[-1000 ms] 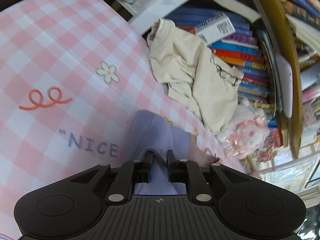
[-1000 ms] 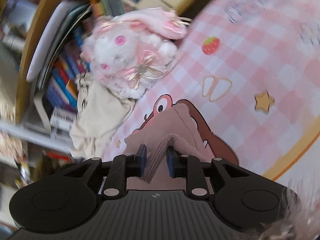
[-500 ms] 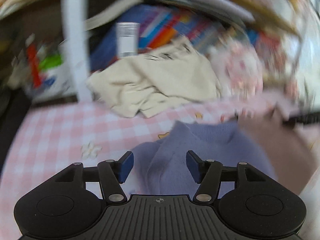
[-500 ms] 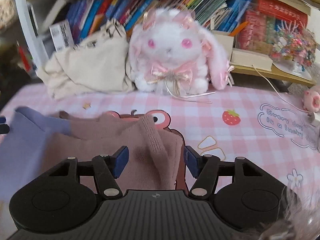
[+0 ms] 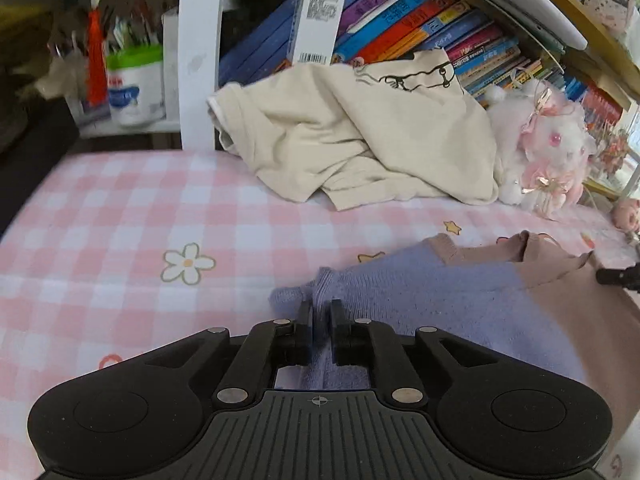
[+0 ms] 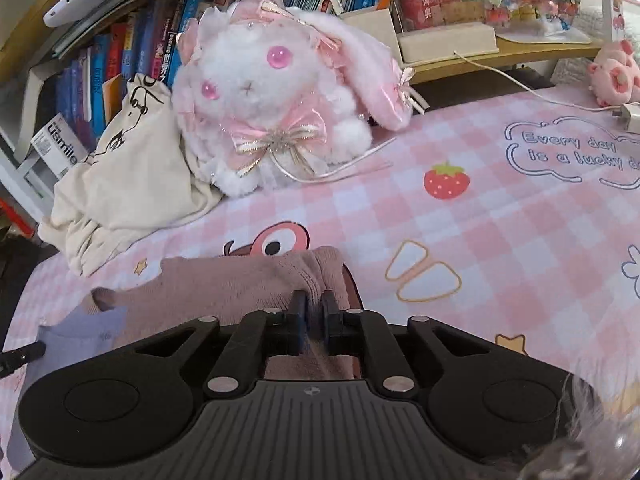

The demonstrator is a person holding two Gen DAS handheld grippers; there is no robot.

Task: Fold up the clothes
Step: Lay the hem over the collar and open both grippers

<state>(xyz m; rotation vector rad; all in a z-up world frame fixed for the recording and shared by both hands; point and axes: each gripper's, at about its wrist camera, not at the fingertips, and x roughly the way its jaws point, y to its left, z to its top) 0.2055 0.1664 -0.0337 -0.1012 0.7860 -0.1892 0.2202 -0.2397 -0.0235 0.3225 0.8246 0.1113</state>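
While both jaws pinch corners of the two-tone lilac-and-mauve knitted garment [image 5: 460,292], left gripper [image 5: 320,312] and right gripper [image 6: 311,307] face open pink checked tablecloth [image 5: 132,216] beyond.

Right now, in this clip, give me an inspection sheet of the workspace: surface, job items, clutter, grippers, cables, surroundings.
Surface: pink checked cloth with cartoon prints.
Job's things: purple-and-pink knit garment lying flat; cream garment crumpled against the books.
Clutter: plush rabbit, small pink toy.
Grippers: left gripper shut on the purple edge; right gripper shut on the pink edge.
Cables: white cable running to a plug.
Surroundings: shelves of books.
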